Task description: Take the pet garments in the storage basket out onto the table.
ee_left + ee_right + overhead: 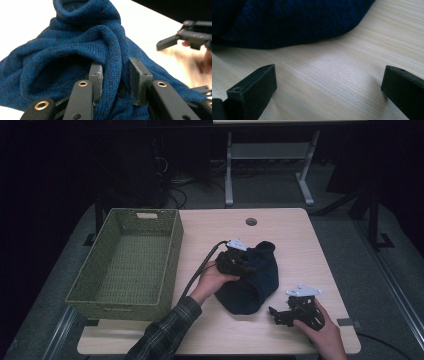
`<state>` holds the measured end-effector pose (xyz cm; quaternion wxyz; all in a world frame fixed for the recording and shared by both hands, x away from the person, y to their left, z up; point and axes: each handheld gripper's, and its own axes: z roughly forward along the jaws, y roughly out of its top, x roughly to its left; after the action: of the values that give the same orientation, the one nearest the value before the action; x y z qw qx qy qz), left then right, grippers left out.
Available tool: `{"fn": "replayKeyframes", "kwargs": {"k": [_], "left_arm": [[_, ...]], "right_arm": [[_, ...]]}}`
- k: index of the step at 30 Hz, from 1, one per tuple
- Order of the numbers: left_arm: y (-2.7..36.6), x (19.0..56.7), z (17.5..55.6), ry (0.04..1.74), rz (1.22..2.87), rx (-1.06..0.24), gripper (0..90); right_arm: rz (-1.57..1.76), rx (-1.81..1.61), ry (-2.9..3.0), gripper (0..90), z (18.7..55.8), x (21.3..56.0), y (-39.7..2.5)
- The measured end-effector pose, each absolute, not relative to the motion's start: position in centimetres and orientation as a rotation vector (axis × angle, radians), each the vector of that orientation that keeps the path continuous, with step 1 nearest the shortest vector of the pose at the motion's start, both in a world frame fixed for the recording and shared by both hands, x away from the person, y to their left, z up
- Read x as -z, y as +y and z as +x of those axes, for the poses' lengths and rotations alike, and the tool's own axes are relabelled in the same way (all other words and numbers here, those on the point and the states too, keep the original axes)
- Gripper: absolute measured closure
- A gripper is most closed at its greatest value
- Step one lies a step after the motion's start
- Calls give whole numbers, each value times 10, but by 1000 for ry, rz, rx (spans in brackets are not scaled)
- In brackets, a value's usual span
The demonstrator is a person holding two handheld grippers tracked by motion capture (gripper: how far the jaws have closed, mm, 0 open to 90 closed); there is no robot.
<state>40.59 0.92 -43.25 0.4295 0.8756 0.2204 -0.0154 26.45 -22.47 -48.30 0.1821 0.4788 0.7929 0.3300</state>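
While the left tongs (pixel 116 75) pinch a raised fold of the blue knit sweater (pixel 75 50), the garment lies bunched mid-counter (pixel 280 225), right of the green woven basket (pixel 125 265). Right tongs (pixel 329 87) spread wide, nothing between them, hovering low over bare wood just beside the sweater's near edge. High view: left tongs (pixel 248 268) on the sweater's top, right tongs (pixel 274 313) at the front right.

One blue knit garment (pixel 252 280), one green basket (pixel 127 265), two grippers.
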Motion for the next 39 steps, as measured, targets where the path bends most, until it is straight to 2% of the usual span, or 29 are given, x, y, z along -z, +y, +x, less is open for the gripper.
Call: {"fn": "replayKeyframes", "kwargs": {"k": [9, 18, 23, 28, 39], "left_arm": [[0, 447, 404, 555, 2244, 25, 576], [2, 445, 403, 568, 2236, 11, 331], [4, 442, 402, 557, 2262, -15, 258], [9, 437, 399, 597, 2268, -47, 145], [27, 424, 388, 619, 2231, -94, 130]], "right_arm": [[1352, -931, 2239, 0, 265, 483, -225], [1352, -930, 2240, 0, 264, 483, -225], [1354, -932, 2239, 0, 264, 483, -225], [1352, -932, 2240, 0, 264, 483, -225], [1351, -932, 2240, 0, 264, 483, -225]]}}
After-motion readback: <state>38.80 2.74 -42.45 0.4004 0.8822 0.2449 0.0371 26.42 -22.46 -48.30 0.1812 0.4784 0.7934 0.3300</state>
